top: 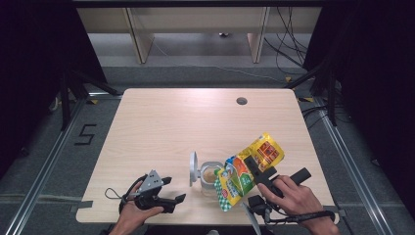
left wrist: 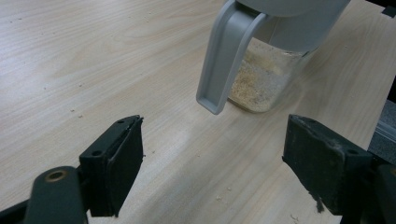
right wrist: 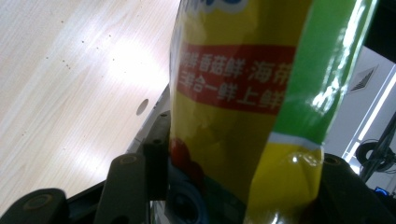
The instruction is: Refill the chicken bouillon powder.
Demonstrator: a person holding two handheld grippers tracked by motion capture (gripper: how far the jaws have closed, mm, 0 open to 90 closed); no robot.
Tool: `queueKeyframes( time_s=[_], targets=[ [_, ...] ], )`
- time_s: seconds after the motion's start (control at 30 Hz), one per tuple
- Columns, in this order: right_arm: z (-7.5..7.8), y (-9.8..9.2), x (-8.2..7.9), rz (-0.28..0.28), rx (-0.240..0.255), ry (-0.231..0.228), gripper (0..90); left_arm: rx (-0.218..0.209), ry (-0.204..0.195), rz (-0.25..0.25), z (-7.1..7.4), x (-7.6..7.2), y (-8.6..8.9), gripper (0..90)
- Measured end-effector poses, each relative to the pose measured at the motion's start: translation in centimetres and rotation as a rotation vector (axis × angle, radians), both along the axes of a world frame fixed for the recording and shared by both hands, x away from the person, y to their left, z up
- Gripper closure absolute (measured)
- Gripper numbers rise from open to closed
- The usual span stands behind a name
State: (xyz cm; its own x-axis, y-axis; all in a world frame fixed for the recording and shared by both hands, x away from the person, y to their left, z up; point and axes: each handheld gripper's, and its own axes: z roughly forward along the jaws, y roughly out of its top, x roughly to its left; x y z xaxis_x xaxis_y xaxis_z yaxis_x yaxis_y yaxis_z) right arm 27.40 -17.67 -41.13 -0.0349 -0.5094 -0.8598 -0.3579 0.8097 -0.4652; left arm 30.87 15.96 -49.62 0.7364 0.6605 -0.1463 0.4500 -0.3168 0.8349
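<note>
Over at the left, the left gripper is resting low near the front edge of the wooden table, held in the person's left hand. Its jaws are standing spread wide with nothing between them, pointing toward the jar. In the left gripper view the bare tabletop is lying open between the two black pads, with a few crumbs scattered on the wood.

Moving rightward, the clear jar is sitting near the table's front middle, part filled with pale crumbly powder. Its grey hinged lid is standing flipped up on the jar's left side. The lid's tab is hanging down toward the left gripper.

Just right of the jar, the yellow and green pouch is tilting over it, its lower end right beside the jar's mouth. The right gripper is pinching this pouch across its middle, with the person's right hand behind it near the front right edge.

The whole far half of the table is lying open, with a small round hole near the back edge.
</note>
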Motion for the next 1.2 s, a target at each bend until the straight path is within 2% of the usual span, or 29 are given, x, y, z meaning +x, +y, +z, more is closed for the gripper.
queueKeyframes(
  time_s=[0.13, 0.2, 0.23, 0.73, 0.8, 0.9, 1.07, 1.1, 1.2],
  targets=[
    [0.01, 0.01, -0.02, 0.000, -0.001, -0.001, 52.2, 0.004, -0.001, 0.001, 0.00, 0.01, 0.02, 19.5],
    [-0.05, -0.02, -0.01, 0.002, 0.010, -0.001, 52.2, 0.019, -0.005, 0.002, 0.03, 0.04, 0.11, 19.6],
    [0.02, -0.01, -0.03, 0.000, 0.002, -0.002, 52.2, 0.000, 0.000, 0.000, 0.00, 0.00, 0.01, 19.6],
    [-0.04, -0.15, -0.02, 0.001, 0.017, -0.005, 52.4, 0.000, -0.001, 0.000, 0.00, 0.02, 0.02, 19.5],
    [-0.05, -0.15, -0.02, 0.002, 0.019, -0.006, 52.4, -0.017, 0.000, 0.005, -0.06, 0.00, -0.09, 19.6],
    [-0.05, -0.11, 0.00, 0.001, 0.014, 0.000, 52.5, -0.002, 0.000, 0.001, -0.01, 0.01, 0.00, 19.5],
    [0.05, -0.12, -0.01, 0.001, 0.010, 0.000, 52.8, -0.001, 0.000, 0.000, 0.00, 0.01, 0.01, 19.5],
    [0.05, -0.14, -0.02, 0.000, 0.013, 0.000, 52.8, -0.012, 0.000, 0.005, -0.03, -0.01, -0.07, 19.5],
    [0.07, -0.18, -0.01, -0.002, 0.016, -0.001, 52.8, -0.001, 0.001, 0.001, 0.00, 0.01, 0.01, 19.6]
  ],
)
